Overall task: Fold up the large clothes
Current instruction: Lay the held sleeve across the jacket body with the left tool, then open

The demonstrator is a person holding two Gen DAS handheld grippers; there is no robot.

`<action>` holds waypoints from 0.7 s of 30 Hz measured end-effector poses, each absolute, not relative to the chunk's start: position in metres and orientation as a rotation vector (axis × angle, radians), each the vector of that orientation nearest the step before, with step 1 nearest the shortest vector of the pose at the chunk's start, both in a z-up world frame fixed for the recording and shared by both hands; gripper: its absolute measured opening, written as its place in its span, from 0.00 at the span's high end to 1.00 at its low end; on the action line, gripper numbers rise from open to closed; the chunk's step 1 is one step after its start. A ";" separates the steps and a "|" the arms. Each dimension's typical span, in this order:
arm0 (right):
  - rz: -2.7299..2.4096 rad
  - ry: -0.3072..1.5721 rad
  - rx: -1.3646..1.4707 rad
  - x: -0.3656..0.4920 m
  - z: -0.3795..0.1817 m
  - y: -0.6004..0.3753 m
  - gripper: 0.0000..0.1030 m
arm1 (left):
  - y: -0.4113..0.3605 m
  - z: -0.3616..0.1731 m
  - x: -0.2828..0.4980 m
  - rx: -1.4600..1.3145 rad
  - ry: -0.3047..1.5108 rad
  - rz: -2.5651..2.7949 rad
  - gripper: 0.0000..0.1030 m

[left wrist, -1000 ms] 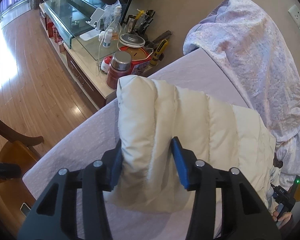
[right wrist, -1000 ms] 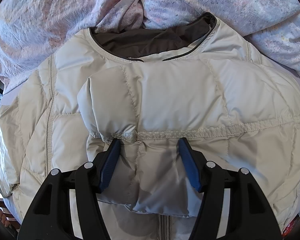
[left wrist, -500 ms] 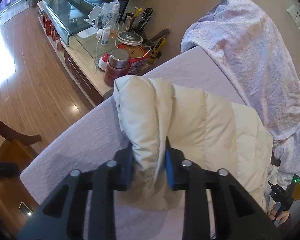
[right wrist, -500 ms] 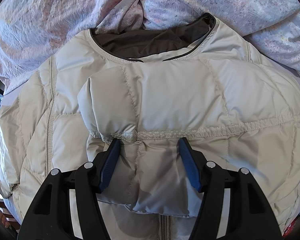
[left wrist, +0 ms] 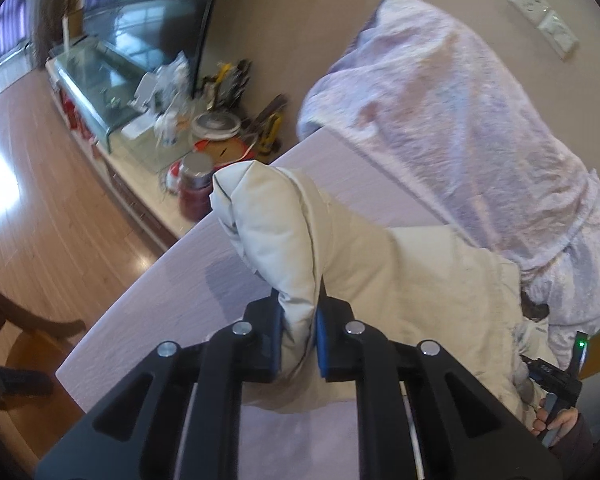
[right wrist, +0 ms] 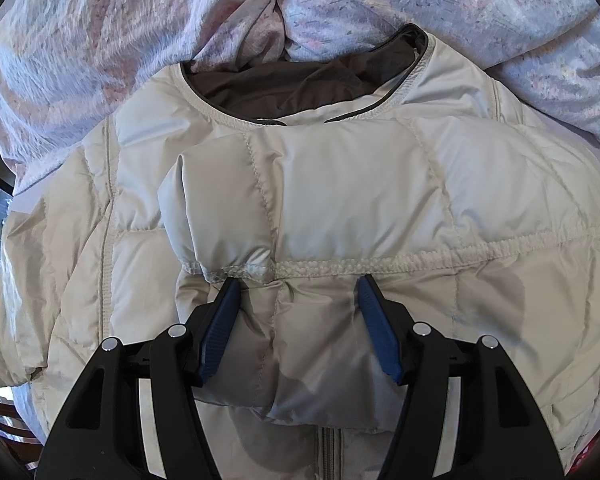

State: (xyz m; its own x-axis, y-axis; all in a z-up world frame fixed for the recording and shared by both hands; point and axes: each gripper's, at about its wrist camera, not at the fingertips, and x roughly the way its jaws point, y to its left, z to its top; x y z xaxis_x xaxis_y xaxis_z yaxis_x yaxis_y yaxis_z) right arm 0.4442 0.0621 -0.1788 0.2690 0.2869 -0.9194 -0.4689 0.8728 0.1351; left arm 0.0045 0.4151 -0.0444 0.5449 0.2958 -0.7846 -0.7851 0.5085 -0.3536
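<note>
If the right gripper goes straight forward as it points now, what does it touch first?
Most likely the folded sleeve of the cream jacket, lying between the right gripper's open jaws; depth is unclear.

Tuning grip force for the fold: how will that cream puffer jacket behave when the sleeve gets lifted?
Likely floppy: the sleeve droops over either side of the left gripper pinching it. Probably light for its bulk, given the puffy quilted panels of the jacket. The smooth, slightly shiny shell may slip, and the padding squashes thin between the fingers.
</note>
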 end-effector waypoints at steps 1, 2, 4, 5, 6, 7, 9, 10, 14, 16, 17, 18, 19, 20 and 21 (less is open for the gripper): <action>0.516 1.197 -0.173 0.445 -0.179 0.062 0.39 | 0.412 -0.040 0.009 -0.772 0.719 0.718 0.87; 0.522 1.200 -0.168 0.446 -0.178 0.062 0.39 | 0.409 -0.034 0.013 -0.765 0.714 0.707 0.87; 0.530 1.206 -0.159 0.448 -0.177 0.061 0.39 | 0.401 -0.021 0.026 -0.744 0.704 0.683 0.87; 0.534 1.208 -0.155 0.449 -0.177 0.060 0.39 | 0.395 -0.013 0.034 -0.732 0.697 0.665 0.87; 0.541 1.211 -0.149 0.450 -0.176 0.060 0.39 | 0.390 -0.008 0.038 -0.724 0.692 0.653 0.87; 0.545 1.213 -0.145 0.449 -0.175 0.058 0.39 | 0.385 -0.002 0.044 -0.714 0.688 0.637 0.87; 0.559 1.211 -0.134 0.450 -0.173 0.054 0.39 | 0.371 0.010 0.061 -0.691 0.683 0.600 0.87; 0.566 1.213 -0.131 0.451 -0.172 0.054 0.39 | 0.365 0.014 0.067 -0.682 0.682 0.586 0.87; 0.594 1.212 -0.119 0.450 -0.164 0.047 0.38 | 0.340 0.027 0.097 -0.654 0.685 0.527 0.87; 0.607 1.205 -0.119 0.450 -0.159 0.043 0.33 | 0.328 0.032 0.109 -0.639 0.687 0.503 0.87; 0.611 1.200 -0.123 0.448 -0.158 0.040 0.33 | 0.322 0.034 0.115 -0.632 0.688 0.492 0.87; 0.618 1.188 -0.133 0.449 -0.154 0.038 0.32 | 0.314 0.036 0.123 -0.622 0.691 0.477 0.87; 0.623 1.179 -0.141 0.449 -0.151 0.035 0.31 | 0.307 0.039 0.130 -0.614 0.692 0.464 0.87; 0.626 1.171 -0.145 0.449 -0.149 0.032 0.31 | 0.300 0.041 0.137 -0.608 0.693 0.451 0.87; 0.630 1.166 -0.149 0.449 -0.146 0.029 0.31 | 0.296 0.042 0.142 -0.605 0.694 0.441 0.87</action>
State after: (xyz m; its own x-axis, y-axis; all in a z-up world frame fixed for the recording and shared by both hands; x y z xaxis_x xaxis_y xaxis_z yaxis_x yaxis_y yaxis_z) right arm 0.4487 0.0290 -0.1464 0.2450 0.3843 -0.8901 -0.5336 0.8200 0.2072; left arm 0.1420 0.2957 0.0415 0.6903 0.1763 -0.7017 -0.5606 0.7434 -0.3648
